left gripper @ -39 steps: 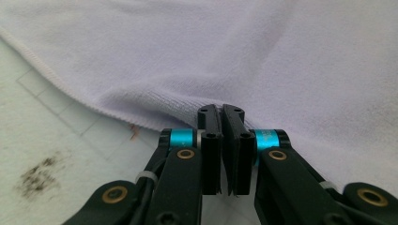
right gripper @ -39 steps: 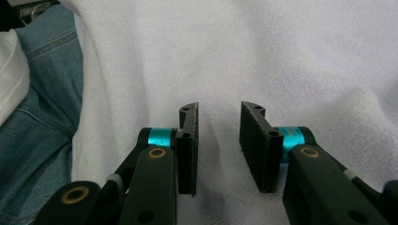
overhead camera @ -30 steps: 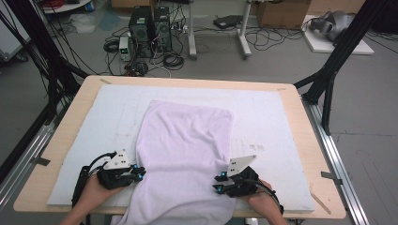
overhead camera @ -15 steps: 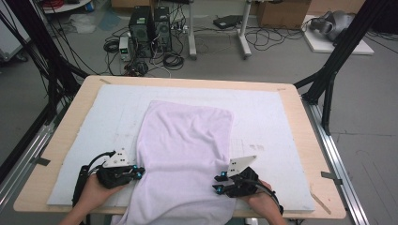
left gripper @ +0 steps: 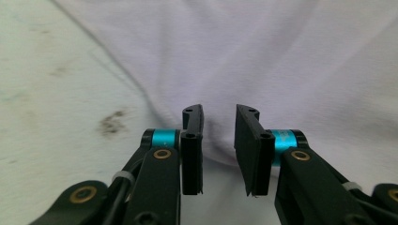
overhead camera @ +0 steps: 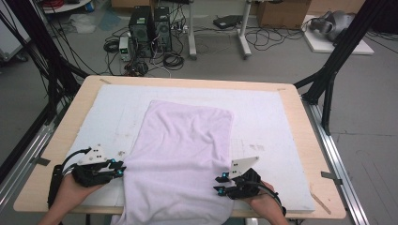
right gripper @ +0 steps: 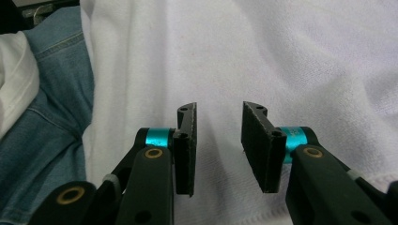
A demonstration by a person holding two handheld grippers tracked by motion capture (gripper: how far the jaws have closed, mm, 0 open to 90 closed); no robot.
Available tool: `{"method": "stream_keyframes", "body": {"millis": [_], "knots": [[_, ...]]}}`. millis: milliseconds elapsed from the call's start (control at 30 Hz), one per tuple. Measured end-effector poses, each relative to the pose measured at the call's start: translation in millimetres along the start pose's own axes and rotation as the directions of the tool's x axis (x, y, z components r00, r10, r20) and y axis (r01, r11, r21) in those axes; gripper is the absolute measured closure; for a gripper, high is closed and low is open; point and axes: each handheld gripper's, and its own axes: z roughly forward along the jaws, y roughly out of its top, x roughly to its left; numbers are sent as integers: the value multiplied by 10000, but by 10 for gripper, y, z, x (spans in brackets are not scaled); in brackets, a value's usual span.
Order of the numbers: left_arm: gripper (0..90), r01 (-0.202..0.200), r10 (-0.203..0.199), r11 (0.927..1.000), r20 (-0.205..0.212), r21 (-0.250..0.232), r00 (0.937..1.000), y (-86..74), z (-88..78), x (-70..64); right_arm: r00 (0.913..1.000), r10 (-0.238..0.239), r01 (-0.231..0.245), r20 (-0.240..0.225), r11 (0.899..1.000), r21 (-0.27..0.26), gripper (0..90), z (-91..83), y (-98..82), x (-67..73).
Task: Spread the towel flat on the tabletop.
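Note:
A pale lavender towel [overhead camera: 183,154] lies lengthwise on the white mat [overhead camera: 272,117], and its near end hangs over the table's front edge. My left gripper [overhead camera: 119,169] sits low on the mat just left of the towel's left edge. In the left gripper view the gripper [left gripper: 219,117] has just been opening its jaws; they stand apart with nothing pinched, and the towel's edge [left gripper: 281,56] lies right ahead. My right gripper [overhead camera: 219,183] is at the towel's right edge near the front. Its jaws [right gripper: 218,110] are open above the towel [right gripper: 281,56].
The wooden table [overhead camera: 75,122] carries the mat, with bare mat on both sides of the towel. Black frame posts [overhead camera: 328,79] stand at the table's left and right. Computer towers [overhead camera: 150,23] and cables lie on the floor beyond. The person's jeans [right gripper: 47,117] show beside the towel's hanging end.
My left gripper has drawn back leftward off the towel's edge and its jaws have parted. The right gripper and the towel have stayed put.

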Motion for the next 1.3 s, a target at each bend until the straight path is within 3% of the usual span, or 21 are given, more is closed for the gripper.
{"method": "stream_keyframes", "body": {"millis": [133, 167, 200, 233, 300, 333, 500, 633, 800, 833, 967, 1067, 1200, 1300], "knots": [[689, -357, 334, 9988, 666, 343, 9972, -56, 156, -122, 9998, 71, -70, -164, 10000, 54, 659, 23, -28, 31], [689, -483, 443, 9973, 708, 552, 9965, -76, 210, -143, 9998, 74, -72, -205, 9999, 118, 660, 48, -39, 39], [694, -552, 526, 9976, 614, 418, 9967, -95, 237, -172, 9997, 69, -63, -252, 9997, 239, 662, 78, -49, 47], [743, -564, 541, 9978, 658, 348, 9964, -96, 236, -180, 9998, 75, -73, -172, 9999, 117, 689, 88, -59, 58], [866, -811, 788, 9961, 641, 338, 9948, -96, 229, -217, 9993, 150, -148, -341, 9999, 75, 830, 81, -73, 52], [874, -893, 870, 9954, 617, 358, 9943, -99, 222, -234, 9986, 30, -23, -519, 9999, 123, 870, 78, -75, 56], [883, -937, 920, 9953, 607, 262, 9939, -149, 99, -324, 9963, -246, 275, -824, 9990, 351, 883, 55, -54, 94], [884, -1004, 984, 9948, 862, 192, 9914, -190, -24, -467, 9913, -357, 400, -1264, 9987, 317, 888, -48, -50, 117], [865, -1072, 1072, 9942, 1133, -55, 9878, -175, -112, -602, 9855, -198, 198, -1687, 9998, -16, 840, -250, -19, 113], [827, -1068, 1073, 9942, 1136, -108, 9877, -152, -114, -589, 9868, -117, 94, -1613, 9998, -151, 795, -280, -7, 87], [696, -1161, 1186, 9925, 708, -385, 9904, -39, -48, -466, 9983, 295, -314, -502, 9988, -364, 714, -304, 63, -69], [643, -1091, 1100, 9938, 462, -202, 9929, -5, 94, -327, 9984, 570, -571, -45, 9982, -194, 697, -202, 81, -219], [645, -1020, 1007, 9941, 367, 360, 9942, -82, 258, -225, 9974, 654, -651, -289, 9978, 106, 665, -58, 60, -255], [748, -714, 711, 9974, 470, 35, 9964, -137, 226, -211, 9966, 379, -383, -729, 9993, -41, 653, -24, 34, -138]]}}
